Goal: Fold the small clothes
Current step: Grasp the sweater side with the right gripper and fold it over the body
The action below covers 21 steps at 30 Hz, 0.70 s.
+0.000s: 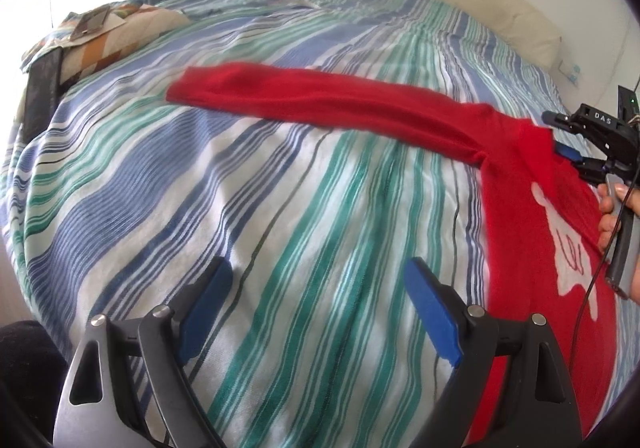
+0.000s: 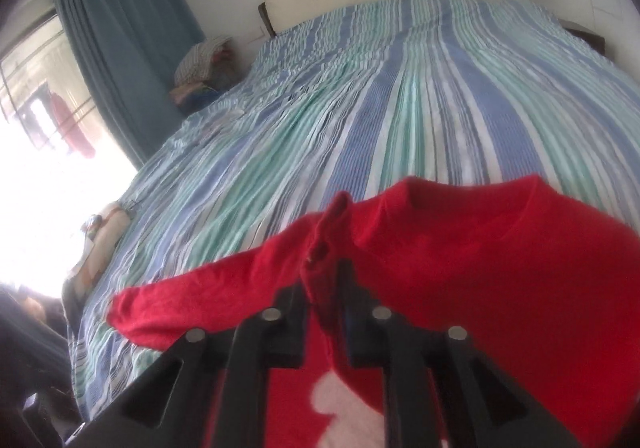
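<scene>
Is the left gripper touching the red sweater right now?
Apart. The left wrist view shows the left gripper open over bare striped bedsheet, with the red sweater lying off to its right.

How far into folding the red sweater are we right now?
Early stage. Done: the red sweater lies spread on the striped bedspread, print side up. In hand: the right tool is shut on a pinch of fabric near the shoulder. The left tool is open over bare bedding. Left: the sleeve lies stretched out, unfolded, and the body shows no fold yet.
</scene>
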Tool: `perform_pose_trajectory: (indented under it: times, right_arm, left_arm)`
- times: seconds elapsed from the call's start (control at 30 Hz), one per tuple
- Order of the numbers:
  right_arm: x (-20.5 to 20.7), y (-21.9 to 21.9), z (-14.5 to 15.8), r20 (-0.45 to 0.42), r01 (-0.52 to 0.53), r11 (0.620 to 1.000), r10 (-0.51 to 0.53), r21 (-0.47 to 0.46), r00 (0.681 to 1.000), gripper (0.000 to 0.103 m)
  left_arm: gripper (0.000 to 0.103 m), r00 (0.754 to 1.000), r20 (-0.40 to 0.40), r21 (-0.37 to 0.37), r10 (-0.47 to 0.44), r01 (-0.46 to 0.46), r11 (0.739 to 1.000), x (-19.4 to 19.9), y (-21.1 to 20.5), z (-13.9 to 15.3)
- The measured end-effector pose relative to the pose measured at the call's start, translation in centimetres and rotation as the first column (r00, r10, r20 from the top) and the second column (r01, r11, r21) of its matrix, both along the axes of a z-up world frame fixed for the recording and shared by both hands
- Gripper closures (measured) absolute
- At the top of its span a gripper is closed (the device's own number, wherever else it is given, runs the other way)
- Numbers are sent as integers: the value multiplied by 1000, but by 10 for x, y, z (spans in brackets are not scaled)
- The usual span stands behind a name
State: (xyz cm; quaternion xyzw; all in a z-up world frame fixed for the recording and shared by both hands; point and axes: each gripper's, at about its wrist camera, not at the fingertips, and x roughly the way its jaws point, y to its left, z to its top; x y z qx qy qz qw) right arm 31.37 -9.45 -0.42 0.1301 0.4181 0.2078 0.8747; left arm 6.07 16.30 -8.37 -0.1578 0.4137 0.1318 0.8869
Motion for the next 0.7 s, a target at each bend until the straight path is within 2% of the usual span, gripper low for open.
perform_pose_trajectory:
  times: [0.07,0.13,0.17,0.2,0.33,0.43,0.5,0.6,0.63,0.7]
  right_arm:
    - [5,-2,-22,-94,-24,982,42,188,995,34]
    - [2,-6,-40,-162,-59,916,133,397,978,33]
    - [-2,-10,-43,-175,-77,895,169,440,970,33]
    - [-7,-17,-44,-171,-93,891,186,445,967,33]
    - [-20,-70,-42,-177,-101,943,163,316,971,33]
    - [-25,-141,-52,-240,27,988,10,150,971,33]
    - [-31,-195,-55,-248,121,990,-100,71,964,44]
    - [-47,-252,-37,-182,230,972,-235,-48,955,43]
    - [-54,-262,-30,-163,244,967,-253,-74,954,42]
    - [-64,-266,-21,-149,202,977,-211,-75,966,42]
  left_arm:
    - [14,1000,-2,5,-5,5,1000,1,-2,0]
    - [14,1000,-5,3,-8,8,1000,1,-2,0]
    - [14,1000,-8,-1,-10,10,1000,1,-2,-1]
    - [14,1000,-10,-5,-11,11,1000,2,-2,-1]
    - [14,1000,-12,-16,-25,25,1000,2,-5,0]
    - [14,999,-14,-6,-33,33,999,1,-9,0]
    - [14,999,-20,0,-35,35,999,1,-10,-1]
    - [14,999,-32,12,-34,35,999,4,-13,-3]
    - [14,999,-35,13,-34,35,999,4,-13,-4]
    - [14,999,-38,17,-34,34,999,5,-15,-5]
